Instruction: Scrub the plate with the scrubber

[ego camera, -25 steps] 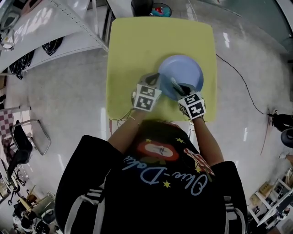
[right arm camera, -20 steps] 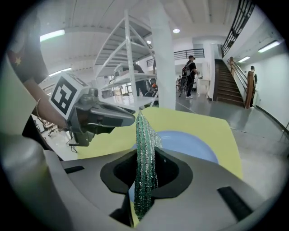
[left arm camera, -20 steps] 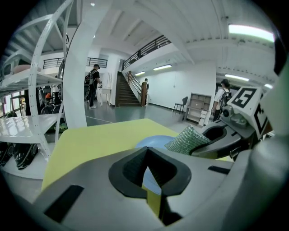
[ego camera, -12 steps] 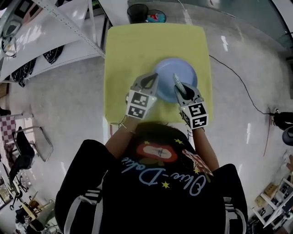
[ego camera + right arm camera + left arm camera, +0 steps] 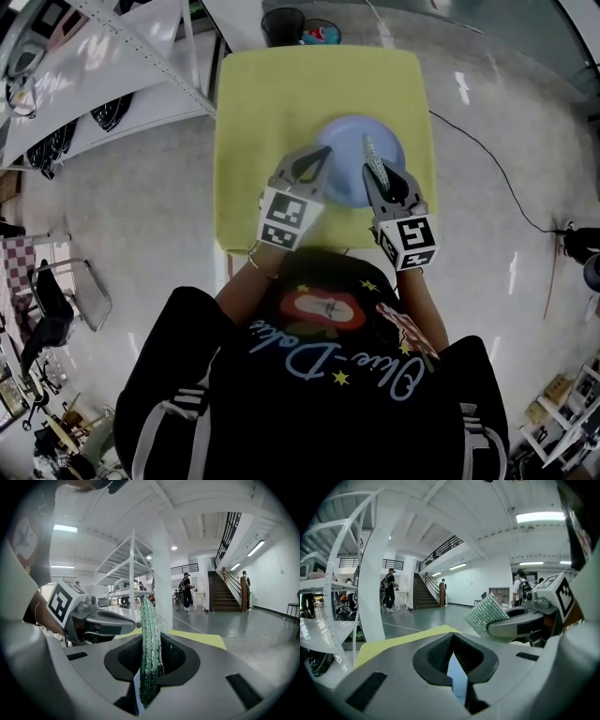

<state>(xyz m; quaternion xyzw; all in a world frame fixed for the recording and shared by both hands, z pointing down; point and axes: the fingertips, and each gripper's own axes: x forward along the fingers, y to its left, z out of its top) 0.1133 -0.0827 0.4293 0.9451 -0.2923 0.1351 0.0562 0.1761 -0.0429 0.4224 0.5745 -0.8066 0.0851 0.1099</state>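
Note:
A pale blue plate (image 5: 349,150) is over the yellow table (image 5: 281,84); whether it rests on it I cannot tell. My left gripper (image 5: 321,161) is shut on the plate's left rim, and a thin blue sliver of plate (image 5: 457,679) shows between its jaws in the left gripper view. My right gripper (image 5: 382,180) is shut on a green glittery scrubber (image 5: 374,161), which stands on edge over the plate's right part. The scrubber (image 5: 150,644) rises upright out of the right jaws. From the left gripper view the scrubber (image 5: 485,616) sticks out of the right gripper (image 5: 520,623).
A black bin (image 5: 281,23) stands beyond the table's far edge. White shelving (image 5: 112,56) runs along the left. A cable (image 5: 487,169) lies on the shiny floor at the right, and a chair (image 5: 56,300) stands at the left.
The right gripper has carried the scrubber away from the person, across the plate. The left gripper keeps its hold on the plate's rim.

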